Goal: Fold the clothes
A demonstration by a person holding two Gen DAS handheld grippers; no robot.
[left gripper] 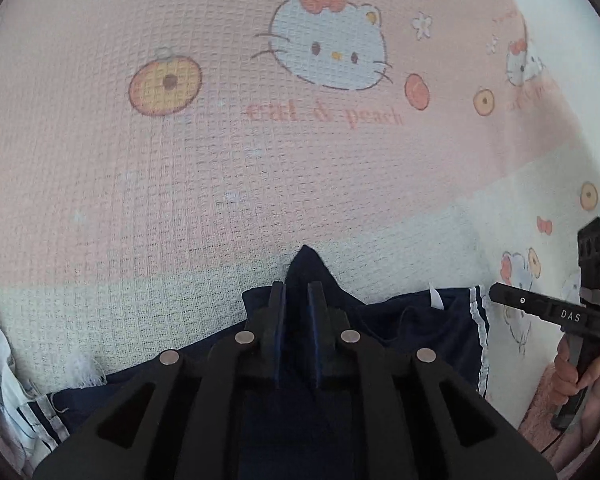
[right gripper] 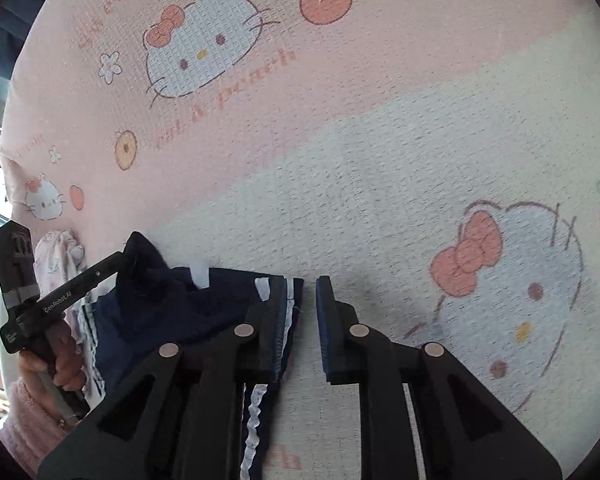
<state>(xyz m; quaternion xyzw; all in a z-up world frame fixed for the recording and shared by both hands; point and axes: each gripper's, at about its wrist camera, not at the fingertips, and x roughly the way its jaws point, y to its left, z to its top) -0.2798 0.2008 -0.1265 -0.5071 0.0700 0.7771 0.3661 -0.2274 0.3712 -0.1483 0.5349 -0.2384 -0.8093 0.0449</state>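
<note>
On the pink-and-white cartoon blanket (left gripper: 204, 184) lies the navy garment (right gripper: 172, 304). Left tongs (left gripper: 298, 292) are clamped on its peaked fold; right tongs (right gripper: 300, 292) stand apart at its white-striped edge.

Two black handheld claws, pink fuzzy sleeves.
Left claw (left gripper: 298, 300): matte black frame, four round silver rivets, blue pads on the fingers (left gripper: 277, 300). Right claw (right gripper: 302, 300): same build, blue pads, triangular cutouts in the arms; white "DAS" and "GenRoboAI" lettering on the side bars, small green light. Bare-skinned left hand (right gripper: 62, 364) and right hand (left gripper: 592, 368) grip the handles.
</note>
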